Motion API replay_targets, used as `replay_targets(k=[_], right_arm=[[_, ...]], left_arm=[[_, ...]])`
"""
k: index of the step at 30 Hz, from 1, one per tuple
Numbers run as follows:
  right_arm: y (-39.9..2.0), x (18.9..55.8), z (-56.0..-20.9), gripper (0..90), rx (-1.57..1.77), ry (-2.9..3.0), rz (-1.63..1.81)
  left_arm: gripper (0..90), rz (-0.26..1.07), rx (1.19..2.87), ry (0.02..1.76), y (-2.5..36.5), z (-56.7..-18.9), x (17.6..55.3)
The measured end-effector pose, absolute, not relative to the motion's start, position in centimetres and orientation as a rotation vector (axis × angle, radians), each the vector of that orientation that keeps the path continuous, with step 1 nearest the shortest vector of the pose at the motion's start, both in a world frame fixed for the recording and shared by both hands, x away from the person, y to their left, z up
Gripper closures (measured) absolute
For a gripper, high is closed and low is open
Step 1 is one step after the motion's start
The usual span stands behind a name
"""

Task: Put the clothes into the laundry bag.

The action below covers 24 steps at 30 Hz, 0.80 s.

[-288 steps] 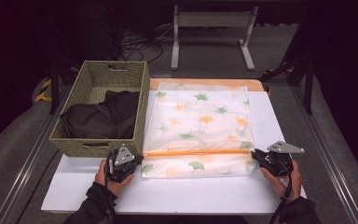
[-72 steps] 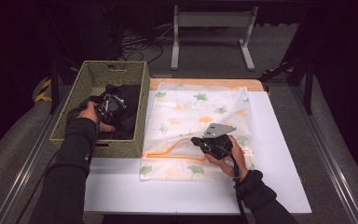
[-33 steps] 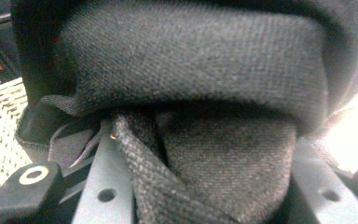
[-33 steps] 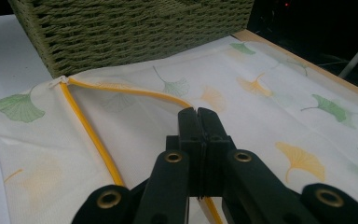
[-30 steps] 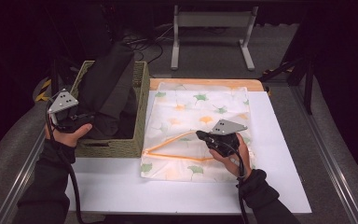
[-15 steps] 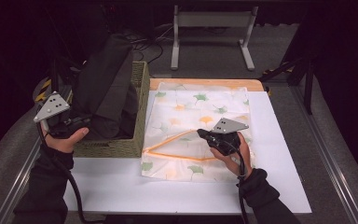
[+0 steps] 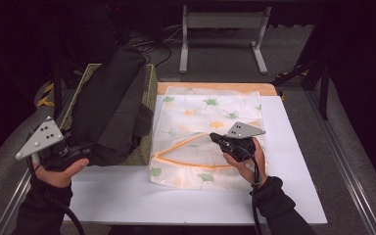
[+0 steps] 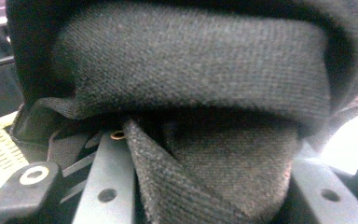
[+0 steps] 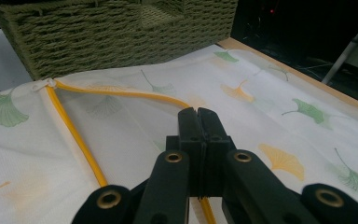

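Observation:
A black knitted garment (image 7: pixel 110 103) hangs bunched over the green woven basket (image 7: pixel 149 81) at the left. My left gripper (image 7: pixel 73 152) is shut on its lower end, and in the left gripper view the cloth (image 8: pixel 191 70) is wedged between the jaws (image 8: pixel 214 186). A white mesh bag with leaf prints (image 7: pixel 200 110) lies flat on the white board. My right gripper (image 7: pixel 218 139) is shut on the upper orange edge (image 7: pixel 186 161) of its mouth and holds it lifted open. In the right gripper view the jaws (image 9: pixel 198 121) meet over the bag (image 9: pixel 284 116), with the orange edge (image 9: pixel 74 135) running under them.
The basket (image 9: pixel 121 32) stands just left of the bag's open mouth. The white board (image 7: pixel 293 161) lies on a wooden tabletop (image 7: pixel 215 88). A metal stand (image 7: pixel 223 29) and cables sit behind the table. Metal rails run along both sides.
My left gripper has drawn toward the near left, pulling the black garment further out of the basket. The right gripper and the bag have stayed put.

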State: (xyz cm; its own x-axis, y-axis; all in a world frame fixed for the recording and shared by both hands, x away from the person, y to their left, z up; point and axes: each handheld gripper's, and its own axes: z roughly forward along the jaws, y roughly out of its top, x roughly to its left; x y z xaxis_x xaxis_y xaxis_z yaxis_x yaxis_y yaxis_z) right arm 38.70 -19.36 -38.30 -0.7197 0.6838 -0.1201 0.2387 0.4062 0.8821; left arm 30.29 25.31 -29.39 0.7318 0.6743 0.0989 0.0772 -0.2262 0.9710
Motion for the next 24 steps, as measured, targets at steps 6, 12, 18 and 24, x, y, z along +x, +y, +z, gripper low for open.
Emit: replay_targets(k=[6, 12, 18, 24], right_arm=[[-19.3, 38.7, -38.3, 89.8, 0.784, 2.199, 1.261], [-19.1, 38.7, -38.4, 89.8, 0.790, 2.195, 1.251], [-19.2, 38.9, -38.5, 89.9, 0.801, 2.204, 1.261], [-19.3, 39.0, -38.5, 89.8, 0.806, 2.202, 1.267]], left_arm=[[61.5, 0.546, 1.762, 0.534, 23.3, -30.2, 27.6], [61.4, 0.419, 1.867, 0.491, 20.3, -32.2, 26.5], [61.1, 0.330, 2.034, 0.467, 16.8, -35.4, 27.6], [60.6, 0.276, 2.275, 0.401, 12.0, -38.3, 29.6]])
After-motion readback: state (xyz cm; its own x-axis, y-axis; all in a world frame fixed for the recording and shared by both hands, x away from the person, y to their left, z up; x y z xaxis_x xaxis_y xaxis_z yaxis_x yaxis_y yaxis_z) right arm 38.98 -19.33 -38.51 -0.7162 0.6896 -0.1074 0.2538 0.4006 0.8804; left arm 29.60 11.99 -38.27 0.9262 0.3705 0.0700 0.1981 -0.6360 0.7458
